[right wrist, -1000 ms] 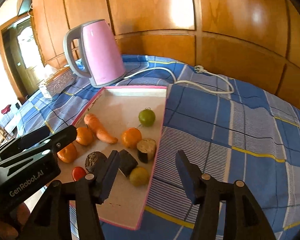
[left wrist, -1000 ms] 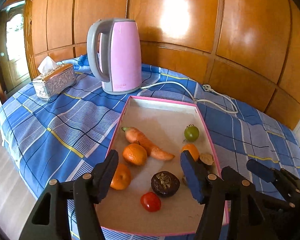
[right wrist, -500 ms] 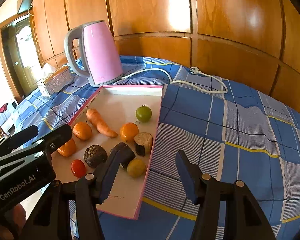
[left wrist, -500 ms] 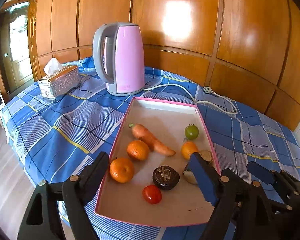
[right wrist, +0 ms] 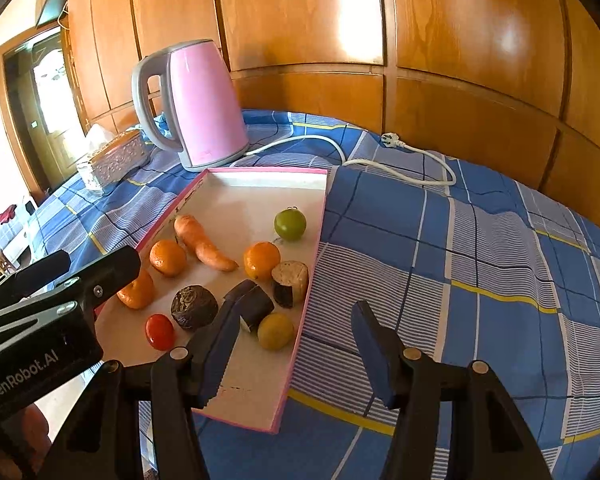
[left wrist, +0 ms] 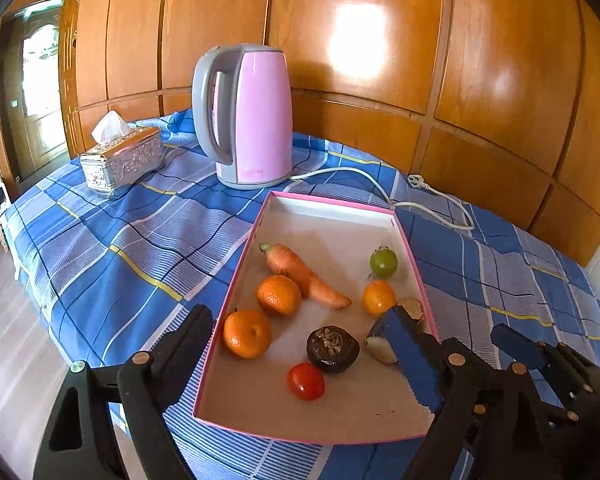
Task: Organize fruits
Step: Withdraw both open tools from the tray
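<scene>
Left gripper (left wrist: 300, 354): jaws wide apart, nothing held, hovering over the near end of the tray (left wrist: 332, 200). Over the last second it has drawn back and up; jaws spread wider, and the whole tray now shows between them. Right gripper (right wrist: 296, 346): also gaping, empty, its left finger over the tray's near right corner, its right finger over the cloth (right wrist: 480, 240). It too has pulled back slightly.

Reading: both grippers have retreated with nothing picked. Sorting looks not yet begun, or between picks; all produce sits in the tray.

Count, tray contents:
- oranges, three (left wrist: 247, 334) (left wrist: 279, 295) (left wrist: 379, 297)
- carrot, one (left wrist: 300, 274)
- green tomato, one (left wrist: 383, 262)
- red tomato, one (left wrist: 306, 381)
- dark wrinkled fruit, one (left wrist: 333, 349)
- yellow fruit, one (right wrist: 275, 331)
- eggplant pieces, two (right wrist: 290, 283) (right wrist: 252, 304)

Outside the tray: pink kettle (left wrist: 252, 116) with cord (left wrist: 428, 200) unplugged, one tissue box (left wrist: 122, 160), both at the far end of the tabletop.
</scene>
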